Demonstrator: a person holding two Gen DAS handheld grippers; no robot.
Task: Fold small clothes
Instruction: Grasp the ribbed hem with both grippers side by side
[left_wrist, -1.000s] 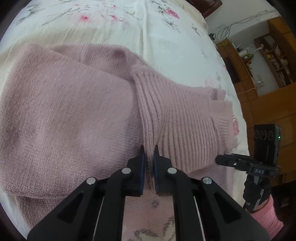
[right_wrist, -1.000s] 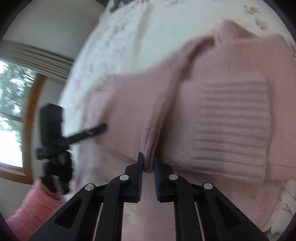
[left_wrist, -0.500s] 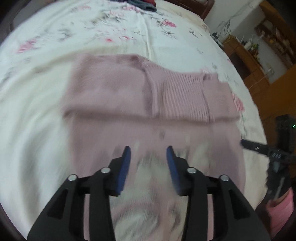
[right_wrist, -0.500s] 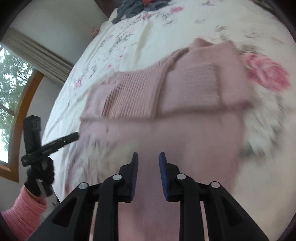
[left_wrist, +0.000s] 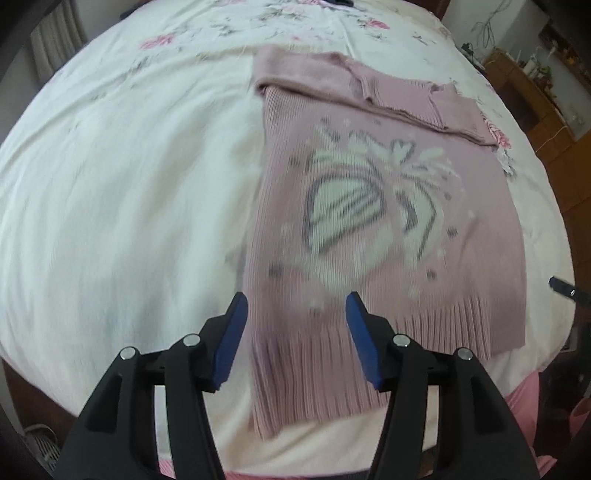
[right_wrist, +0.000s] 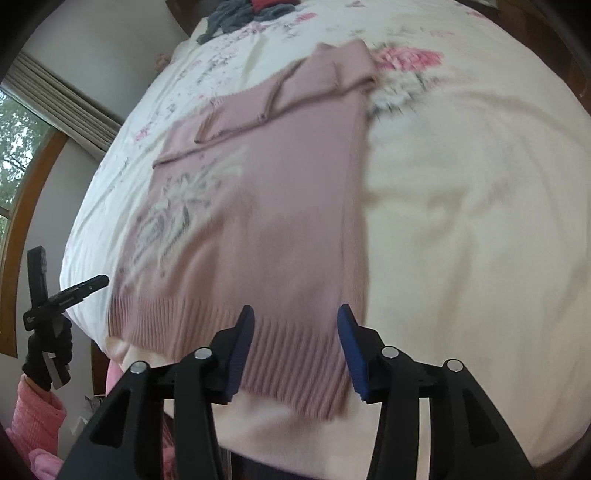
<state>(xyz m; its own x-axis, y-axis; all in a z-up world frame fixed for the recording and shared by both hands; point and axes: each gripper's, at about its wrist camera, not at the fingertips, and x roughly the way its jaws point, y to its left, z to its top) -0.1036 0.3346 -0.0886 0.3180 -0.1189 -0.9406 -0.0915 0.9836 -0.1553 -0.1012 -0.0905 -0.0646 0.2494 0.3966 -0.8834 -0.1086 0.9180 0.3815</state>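
Note:
A pink knit sweater (left_wrist: 376, 229) with a white and grey pattern lies flat on the bed, its sleeves folded across the far end. Its ribbed hem points toward me. My left gripper (left_wrist: 296, 314) hangs open above the hem's left corner, nothing between its blue pads. In the right wrist view the same sweater (right_wrist: 266, 221) stretches away, and my right gripper (right_wrist: 295, 328) is open over the hem's right corner. The left gripper (right_wrist: 96, 284) also shows at the left edge there, held in a gloved hand.
The white floral bedsheet (left_wrist: 122, 192) spreads wide on both sides of the sweater. Dark clothes (right_wrist: 243, 11) lie piled at the far end of the bed. A window with a wooden frame (right_wrist: 26, 173) is on the left; wooden furniture (left_wrist: 532, 85) stands at the right.
Both grippers let go of the folded sleeves, opened, and drew back toward the hem. The sleeves now lie across the sweater's upper part.

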